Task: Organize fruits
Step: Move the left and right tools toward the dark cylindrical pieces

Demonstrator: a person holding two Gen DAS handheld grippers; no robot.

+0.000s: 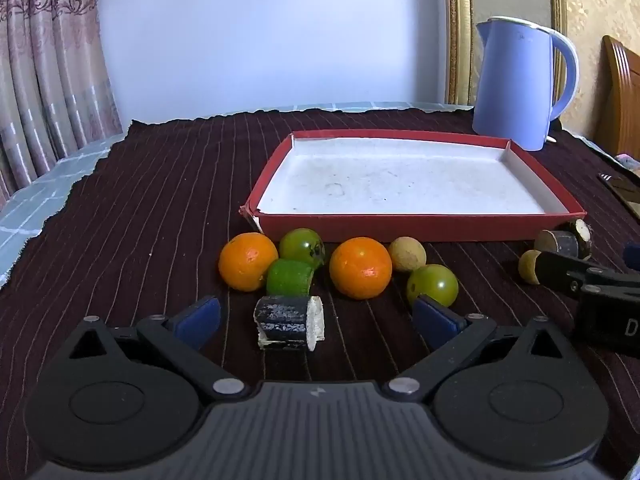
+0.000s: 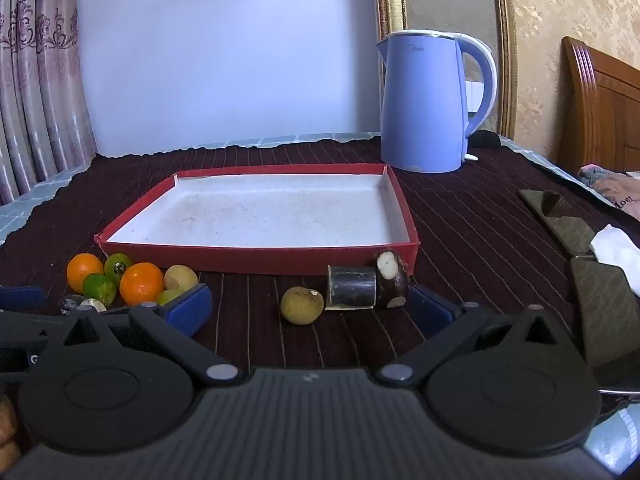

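both grippers hover low over the table (image 1: 120,208), fingers spread wide and holding nothing. between the left gripper (image 1: 316,320) fingers lies a dark sugarcane piece (image 1: 289,322); oranges (image 1: 360,267) and green fruits (image 1: 433,285) cluster at 12 o'clock, before the red tray (image 1: 420,226). at 12 o'clock of the right gripper (image 2: 310,306) sits a longan (image 2: 302,305).

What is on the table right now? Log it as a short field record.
tray: red box, white inside, no fruit in it
left cluster: two oranges, green fruits, tan fruit, dark cane piece
right cluster: tan fruit, two dark cane pieces
left gripper: open, holds nothing
right gripper: open, holds nothing
behind tray: blue kettle
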